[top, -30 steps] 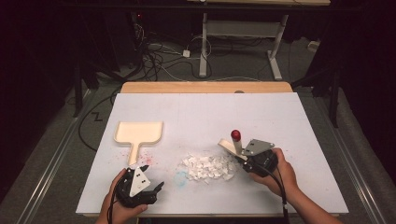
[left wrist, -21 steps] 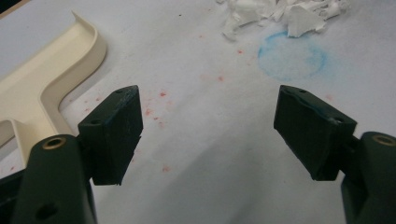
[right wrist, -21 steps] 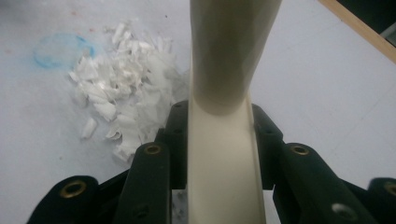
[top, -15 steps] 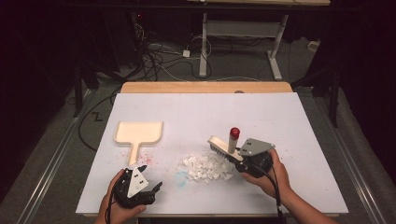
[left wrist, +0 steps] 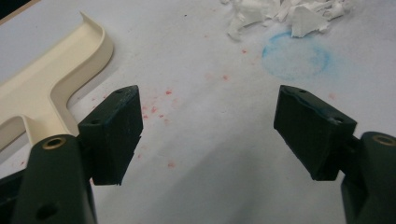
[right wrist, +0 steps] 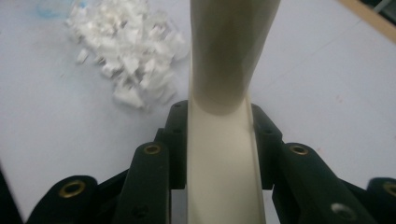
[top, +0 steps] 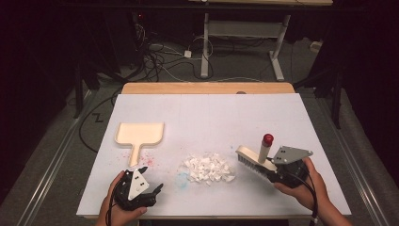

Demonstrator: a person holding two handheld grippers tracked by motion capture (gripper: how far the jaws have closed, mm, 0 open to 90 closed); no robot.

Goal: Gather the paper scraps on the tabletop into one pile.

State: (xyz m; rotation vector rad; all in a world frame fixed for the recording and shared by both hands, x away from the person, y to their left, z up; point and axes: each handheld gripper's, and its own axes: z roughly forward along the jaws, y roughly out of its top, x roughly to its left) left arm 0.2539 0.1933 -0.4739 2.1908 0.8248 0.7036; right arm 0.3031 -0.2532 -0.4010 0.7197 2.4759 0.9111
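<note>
1. While the left gripper waits empty with jaws spread at the table's near edge, the dustpan beyond lies unheld; it could slide.
2. Clamped in the right gripper, the brush may scatter the paper scraps mid-table.

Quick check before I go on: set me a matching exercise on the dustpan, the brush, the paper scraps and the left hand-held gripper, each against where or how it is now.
Things:
1. dustpan
2. brush
3. paper scraps
4. left hand-held gripper

States:
A. piled mid-table
B. jaws open, holding nothing
C. clamped in the right hand-held gripper
D. lying flat, untouched, on the table's left side

Pairs: 1-D, 2-C, 3-A, 4-B
</note>
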